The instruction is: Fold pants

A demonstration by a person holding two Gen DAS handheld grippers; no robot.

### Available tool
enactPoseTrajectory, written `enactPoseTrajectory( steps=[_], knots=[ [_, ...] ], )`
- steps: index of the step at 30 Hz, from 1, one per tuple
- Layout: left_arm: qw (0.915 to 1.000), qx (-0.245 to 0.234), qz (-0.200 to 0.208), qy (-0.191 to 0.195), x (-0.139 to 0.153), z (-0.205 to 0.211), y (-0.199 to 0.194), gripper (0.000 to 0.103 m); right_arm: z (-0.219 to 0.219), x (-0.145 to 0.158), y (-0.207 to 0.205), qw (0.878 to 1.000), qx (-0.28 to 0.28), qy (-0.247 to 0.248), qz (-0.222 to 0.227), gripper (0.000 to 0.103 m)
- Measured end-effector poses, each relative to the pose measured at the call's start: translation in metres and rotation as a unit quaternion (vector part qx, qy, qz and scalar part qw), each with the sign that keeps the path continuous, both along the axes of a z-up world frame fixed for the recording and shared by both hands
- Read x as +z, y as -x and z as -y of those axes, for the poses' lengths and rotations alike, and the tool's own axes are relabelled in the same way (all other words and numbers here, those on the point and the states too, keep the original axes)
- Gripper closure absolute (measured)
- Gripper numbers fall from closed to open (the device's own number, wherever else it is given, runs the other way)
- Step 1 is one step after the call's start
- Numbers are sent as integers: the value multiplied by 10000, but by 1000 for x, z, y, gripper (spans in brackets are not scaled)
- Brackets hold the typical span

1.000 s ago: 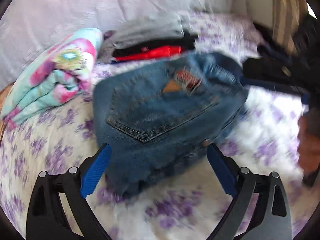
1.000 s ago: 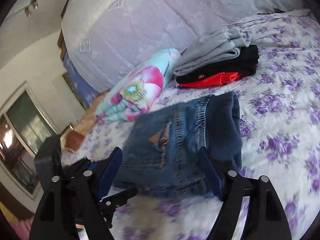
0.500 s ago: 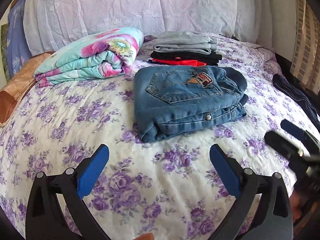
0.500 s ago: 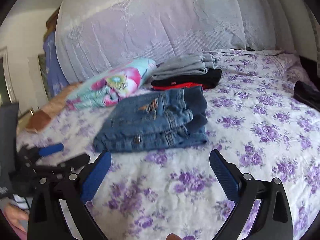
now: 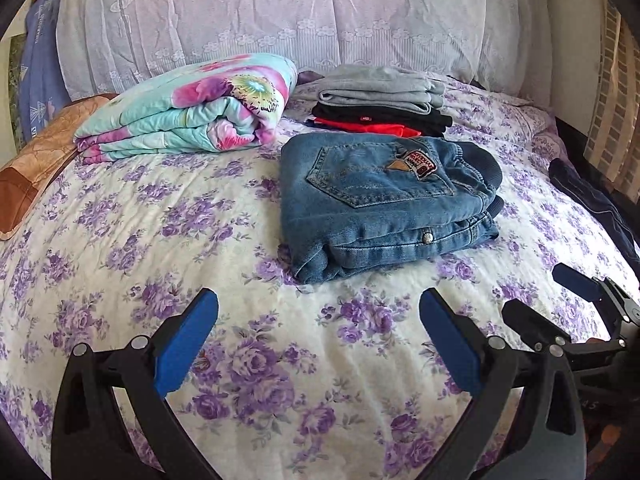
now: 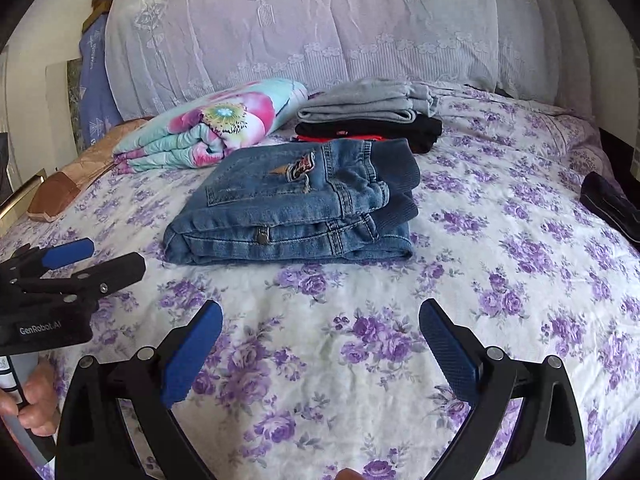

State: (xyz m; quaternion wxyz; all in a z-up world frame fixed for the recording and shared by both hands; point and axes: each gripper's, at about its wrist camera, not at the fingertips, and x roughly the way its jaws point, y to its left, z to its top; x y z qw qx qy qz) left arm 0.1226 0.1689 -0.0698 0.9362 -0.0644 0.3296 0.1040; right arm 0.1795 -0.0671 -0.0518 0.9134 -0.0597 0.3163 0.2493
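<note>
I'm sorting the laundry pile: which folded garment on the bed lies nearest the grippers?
The blue jeans, folded alone in front; the grey, black and red stack sits behind them.

White lettering reading "GenRobot.AI" is showing on the black body of the left gripper (image 6: 76,258), seen in the right wrist view. The jeans (image 5: 384,204) are wearing a sewn red-and-white patch (image 5: 420,164) with lettering on it, but it is sitting too small and tilted to read.

1. Bare floral bedsheet (image 5: 200,240) lies open in front of and left of the folded jeans (image 5: 384,200).
2. Behind the jeans: stacked clothes (image 5: 380,104) touching, rolled floral blanket (image 5: 192,112) near, blocking passage.
</note>
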Motion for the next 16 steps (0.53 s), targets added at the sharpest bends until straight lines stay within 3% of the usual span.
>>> enactPoseTrajectory(
  steps=[16],
  knots=[
    [9999, -46, 34, 82, 1, -1, 1, 5, -2, -3, -2, 9999, 55, 25, -101, 4]
  ],
)
